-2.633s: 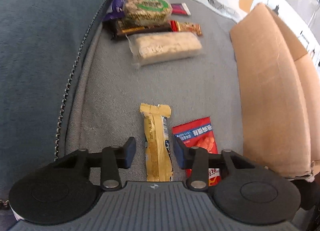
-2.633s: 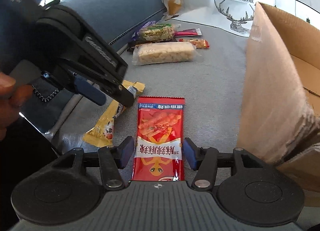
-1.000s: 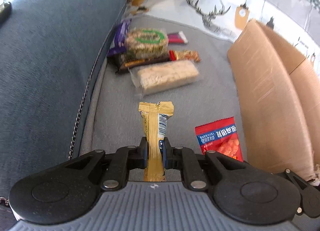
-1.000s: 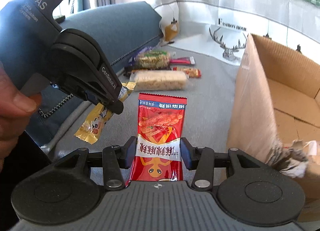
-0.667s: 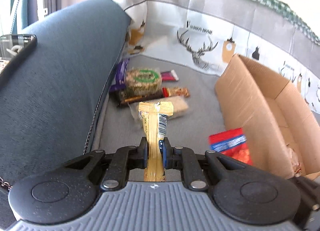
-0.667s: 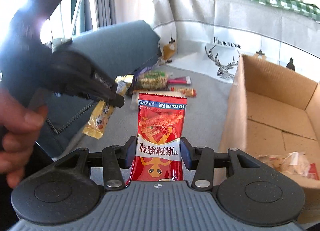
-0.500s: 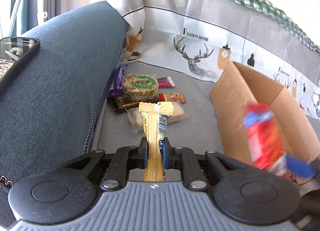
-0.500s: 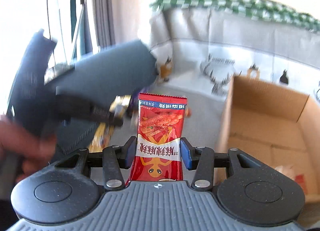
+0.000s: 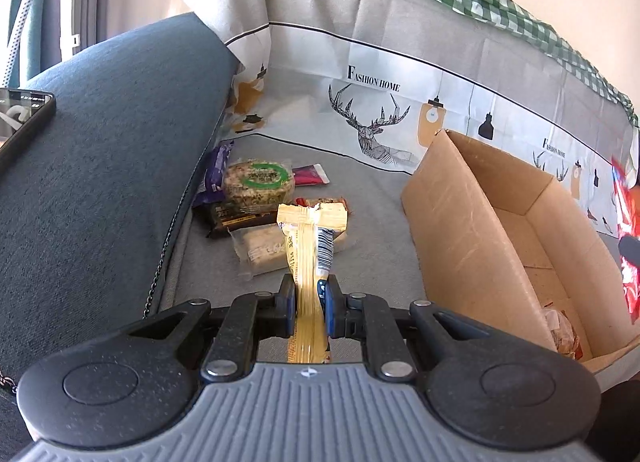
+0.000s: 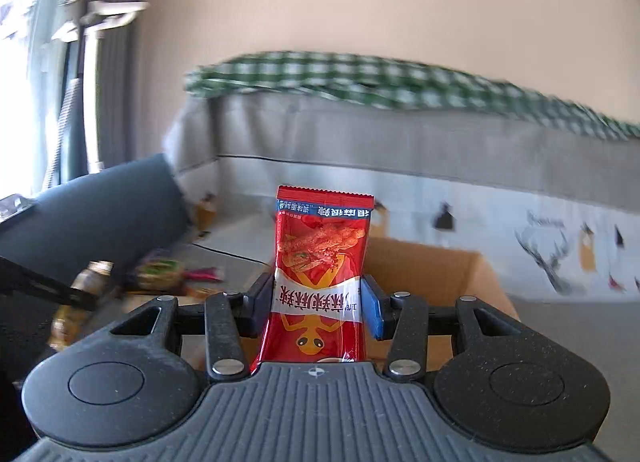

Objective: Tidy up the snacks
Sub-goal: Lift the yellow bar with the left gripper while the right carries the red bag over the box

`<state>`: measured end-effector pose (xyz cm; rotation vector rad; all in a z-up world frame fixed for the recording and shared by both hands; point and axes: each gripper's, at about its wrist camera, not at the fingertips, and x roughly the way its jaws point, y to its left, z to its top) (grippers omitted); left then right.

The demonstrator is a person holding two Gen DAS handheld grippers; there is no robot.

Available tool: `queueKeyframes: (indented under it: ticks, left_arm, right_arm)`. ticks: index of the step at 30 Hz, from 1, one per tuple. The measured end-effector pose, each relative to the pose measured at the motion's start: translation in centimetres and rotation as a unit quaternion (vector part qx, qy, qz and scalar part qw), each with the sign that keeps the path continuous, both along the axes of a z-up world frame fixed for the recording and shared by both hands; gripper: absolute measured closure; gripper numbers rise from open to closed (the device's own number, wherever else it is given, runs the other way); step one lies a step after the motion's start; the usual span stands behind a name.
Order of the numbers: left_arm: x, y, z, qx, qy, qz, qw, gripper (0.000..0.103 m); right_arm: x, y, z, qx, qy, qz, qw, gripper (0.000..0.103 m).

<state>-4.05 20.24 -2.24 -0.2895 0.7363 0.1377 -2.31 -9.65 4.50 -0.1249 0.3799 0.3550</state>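
Observation:
My left gripper (image 9: pixel 308 302) is shut on a yellow snack bar (image 9: pixel 310 250), held upright above the grey sofa seat. My right gripper (image 10: pixel 318 306) is shut on a red snack packet (image 10: pixel 320 274), lifted over the open cardboard box (image 10: pixel 432 270). In the left wrist view the same red packet (image 9: pixel 626 246) shows at the far right edge, above the box (image 9: pixel 460 230). A pile of several snacks (image 9: pixel 256 190) lies on the seat by the blue armrest, with a clear-wrapped pale bar (image 9: pixel 264 246) nearest me.
A blue armrest (image 9: pixel 100 166) stands at left with a phone (image 9: pixel 20 118) on top. A printed deer cover (image 9: pixel 372 122) drapes the sofa back. A wrapped snack (image 9: pixel 564 330) lies inside the box. The right wrist view is blurred by motion.
Both grippers have risen with their snacks. The right one has swung up and right with the red packet, from the seat to over the box. The left has tilted up slightly.

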Motion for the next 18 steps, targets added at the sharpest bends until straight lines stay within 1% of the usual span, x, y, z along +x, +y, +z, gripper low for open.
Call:
queueKeyframes:
  ticks: [1, 3, 8, 18]
  left_arm:
    - [0.0, 0.0, 0.0, 0.000, -0.002, 0.000, 1.0000, 0.088]
    - [-0.1, 0.0, 0.1, -0.001, -0.006, 0.002, 1.0000, 0.088]
    - [-0.1, -0.1, 0.1, 0.000, -0.012, 0.008, 0.9999, 0.088]
    - [0.8, -1.1, -0.1, 0.032, -0.016, -0.001, 0.9994, 0.088]
  right_arm:
    - [0.4, -0.8, -0.1, 0.017, 0.011, -0.011, 1.000, 0.055]
    - [0.3, -1.6, -0.1, 0.033, 0.010, -0.024, 0.999, 0.055]
    - [0.2, -1.9, -0.5, 0.038, 0.008, -0.024, 0.999, 0.055]
    - [0.4, -2.0, -1.0, 0.047, 0.013, -0.022, 0.999, 0.055]
